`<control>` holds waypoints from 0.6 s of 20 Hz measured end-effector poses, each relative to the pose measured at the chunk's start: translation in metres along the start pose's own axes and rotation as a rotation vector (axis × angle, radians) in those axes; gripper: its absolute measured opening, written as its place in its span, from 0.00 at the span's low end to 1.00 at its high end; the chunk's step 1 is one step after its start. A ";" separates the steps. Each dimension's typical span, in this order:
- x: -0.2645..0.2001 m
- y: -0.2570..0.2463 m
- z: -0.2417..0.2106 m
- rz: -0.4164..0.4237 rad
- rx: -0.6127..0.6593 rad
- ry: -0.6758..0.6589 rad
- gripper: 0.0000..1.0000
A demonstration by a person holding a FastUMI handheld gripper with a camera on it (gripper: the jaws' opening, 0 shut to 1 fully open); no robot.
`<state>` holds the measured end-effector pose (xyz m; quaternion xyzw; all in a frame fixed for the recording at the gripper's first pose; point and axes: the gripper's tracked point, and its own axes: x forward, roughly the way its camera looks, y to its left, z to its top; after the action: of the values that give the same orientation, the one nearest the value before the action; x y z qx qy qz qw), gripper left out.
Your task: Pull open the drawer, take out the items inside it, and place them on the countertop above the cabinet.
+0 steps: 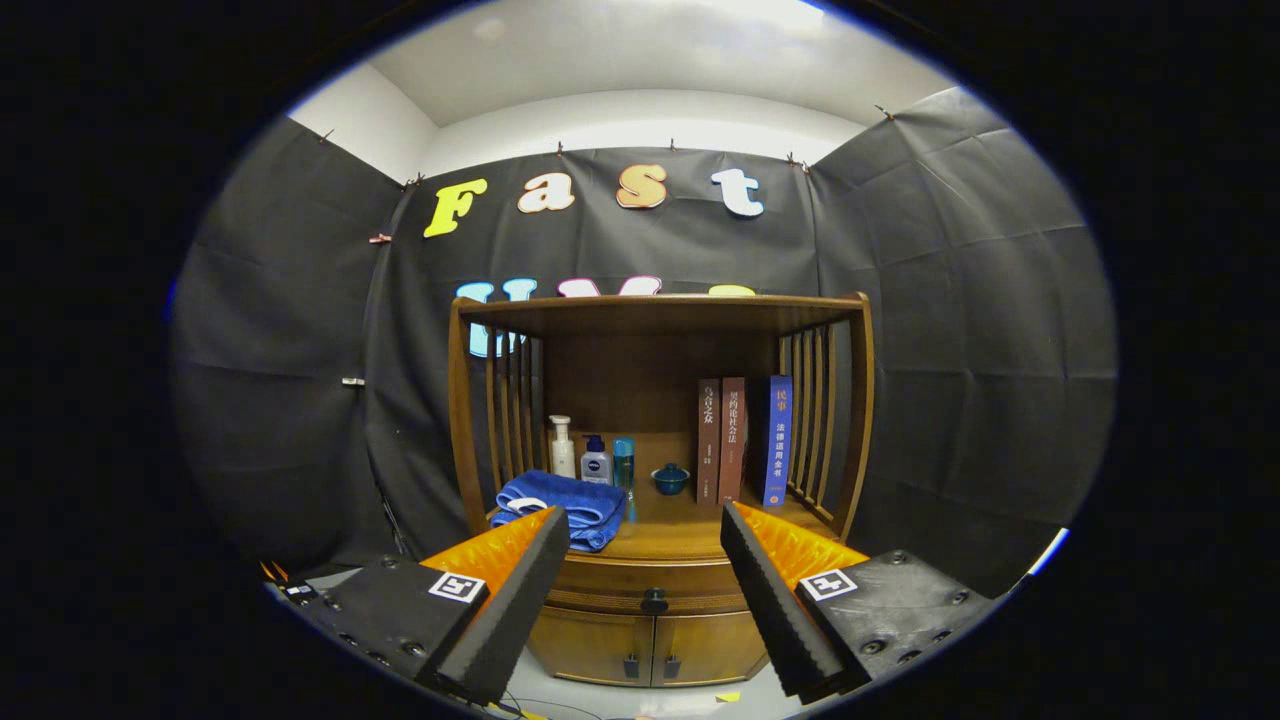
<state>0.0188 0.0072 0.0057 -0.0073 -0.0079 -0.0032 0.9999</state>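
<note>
The gripper (645, 560) stands wide open and holds nothing, its fingers (520, 590) apart from the brown wooden cabinet (660, 480). Between them, beyond the tips, the curved wooden drawer (650, 585) with a dark round knob (654, 601) is closed. On the countertop (690, 530) above lie a folded blue towel (560, 505), three small bottles (592, 458), a blue lidded bowl (670, 479) and three upright books (745, 440).

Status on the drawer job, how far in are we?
Nothing done yet: the drawer under the countertop looks shut, its knob untouched. In hand: the gripper is open and empty, fingers apart, lined up with the knob, short of the cabinet. Left: pull the drawer, lift out the items, set them on the countertop.
</note>
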 end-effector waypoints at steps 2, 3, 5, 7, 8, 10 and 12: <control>0.013 0.000 -0.010 0.006 0.008 0.014 0.98; 0.022 -0.001 -0.017 0.010 0.011 0.024 0.98; 0.037 -0.003 -0.032 0.013 0.016 0.045 0.99; 0.053 -0.004 -0.050 0.013 0.025 0.070 0.98; 0.061 -0.005 -0.063 0.010 0.027 0.087 0.99; 0.076 -0.007 -0.087 0.003 0.024 0.124 0.98; 0.090 -0.006 -0.113 0.004 0.029 0.162 0.99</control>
<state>0.1109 -0.0013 -0.1056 0.0072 0.0731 -0.0016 0.9973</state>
